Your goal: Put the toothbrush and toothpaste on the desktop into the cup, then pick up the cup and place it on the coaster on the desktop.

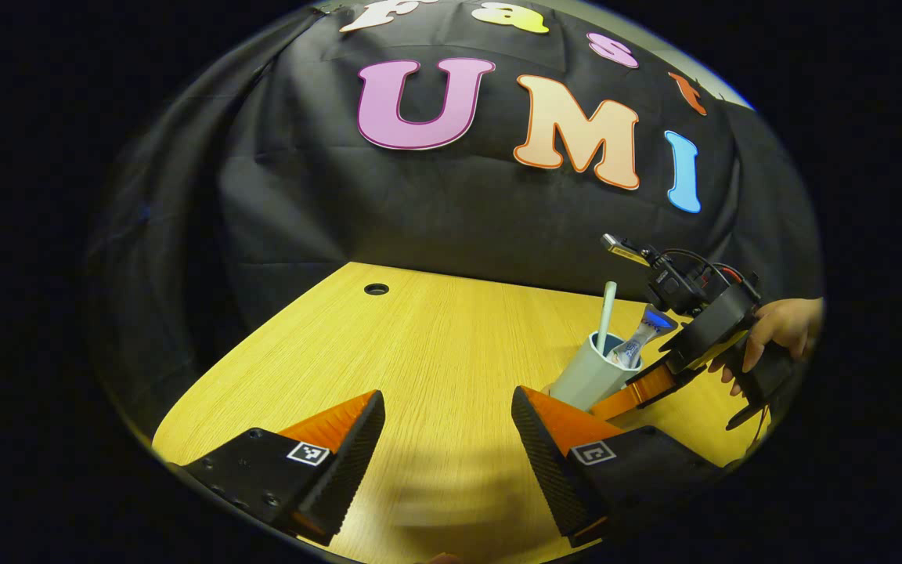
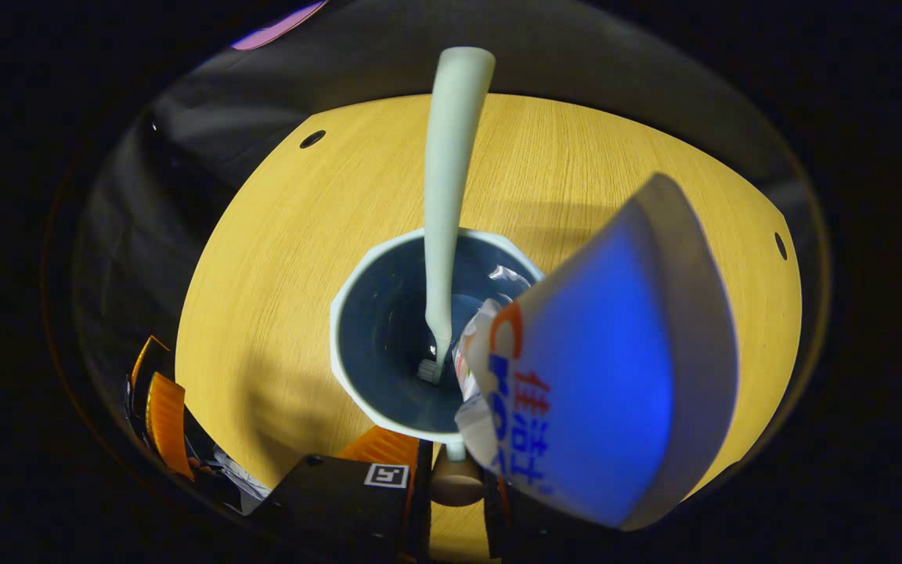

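Note:
A pale cup stands upright on the wooden desktop. A pale toothbrush stands in it head down, and a blue and white toothpaste tube leans out over the rim. My left gripper hovers open and empty just left of the cup. A hand holds my right gripper low against the cup's right side. The right gripper view looks down into the cup, past the toothbrush and the tube. My right gripper has its fingers close together outside the rim, one largely hidden by the tube.
The desktop has a round cable hole at the far left; two such holes show in the right gripper view. The black cloth wall rises behind the far edge. Bare wood stretches left of the cup.

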`<state>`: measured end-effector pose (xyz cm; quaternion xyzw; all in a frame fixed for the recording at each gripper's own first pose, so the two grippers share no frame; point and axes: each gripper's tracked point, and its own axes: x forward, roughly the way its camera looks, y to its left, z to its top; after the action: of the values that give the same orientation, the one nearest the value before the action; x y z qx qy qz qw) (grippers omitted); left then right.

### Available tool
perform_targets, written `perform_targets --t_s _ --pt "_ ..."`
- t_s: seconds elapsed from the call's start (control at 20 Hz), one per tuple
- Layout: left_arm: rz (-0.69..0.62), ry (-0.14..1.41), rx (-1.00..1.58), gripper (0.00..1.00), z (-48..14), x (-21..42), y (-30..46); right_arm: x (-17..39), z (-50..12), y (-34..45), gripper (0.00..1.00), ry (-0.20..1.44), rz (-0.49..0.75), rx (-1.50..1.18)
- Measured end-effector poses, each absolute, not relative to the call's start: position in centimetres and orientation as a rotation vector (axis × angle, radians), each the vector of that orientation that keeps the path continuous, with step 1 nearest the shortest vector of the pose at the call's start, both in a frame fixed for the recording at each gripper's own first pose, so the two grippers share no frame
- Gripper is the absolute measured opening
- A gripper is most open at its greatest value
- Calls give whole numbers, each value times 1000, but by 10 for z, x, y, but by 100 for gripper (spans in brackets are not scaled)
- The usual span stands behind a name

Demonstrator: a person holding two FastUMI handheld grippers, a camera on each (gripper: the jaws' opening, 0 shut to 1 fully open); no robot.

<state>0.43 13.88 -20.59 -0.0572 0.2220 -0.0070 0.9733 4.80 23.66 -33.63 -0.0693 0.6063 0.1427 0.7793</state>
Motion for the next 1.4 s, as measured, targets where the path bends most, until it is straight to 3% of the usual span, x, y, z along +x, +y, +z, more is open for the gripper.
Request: perform_targets --t_s 0.15,0.25,0.4,0.85,0.9,1.0,1.25,1.35,1.4 --pt "-23 450 -111 95 -206 6 135 46 -323 248 30 1298 331 -106" --pt "-32 451 -105 95 -205 10 129 46 -319 254 67 1280 347 -87" --pt "-52 448 -99 95 -202 11 119 50 -306 250 98 1236 356 -107" --pt "-97 405 -99 95 -169 18 55 49 -238 202 99 983 410 -175" --pt "-104 397 -97 95 -164 16 47 43 -234 194 94 961 412 -168" --pt "-113 382 -104 95 -152 13 27 37 -220 178 94 909 417 -129" --pt "-120 345 -129 95 -124 1 -22 27 -178 124 99 717 380 -59" --pt "-117 324 -128 95 -113 -7 -40 20 -165 104 94 653 373 -34" --pt "-112 310 -127 95 -107 -11 -46 14 -155 95 99 620 373 -12"
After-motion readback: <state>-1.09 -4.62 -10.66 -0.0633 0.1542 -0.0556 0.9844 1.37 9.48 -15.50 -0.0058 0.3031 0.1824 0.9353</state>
